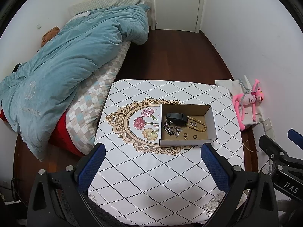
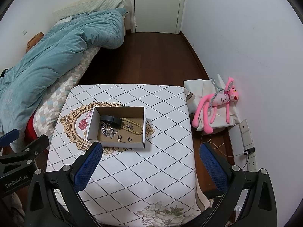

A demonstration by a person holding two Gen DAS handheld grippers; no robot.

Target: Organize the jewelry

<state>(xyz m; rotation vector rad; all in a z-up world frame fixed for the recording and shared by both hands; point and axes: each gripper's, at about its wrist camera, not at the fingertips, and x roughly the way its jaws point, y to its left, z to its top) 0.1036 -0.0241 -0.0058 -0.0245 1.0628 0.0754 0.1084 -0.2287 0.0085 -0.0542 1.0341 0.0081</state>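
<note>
Your left gripper [image 1: 152, 162] and right gripper [image 2: 150, 163] both hover spread wide and empty, the jewelry-filled cardboard box [image 1: 213, 122] sitting mid-frame on the table [image 1: 151, 179].

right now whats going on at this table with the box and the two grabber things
A person holds two grippers above a small cloth-covered table; both are open and hold nothing. The left gripper and right gripper hover short of an open cardboard box. Inside it lie a black band, a wooden bead strand, a silver chain and two small rings. Nothing is being touched.
</note>
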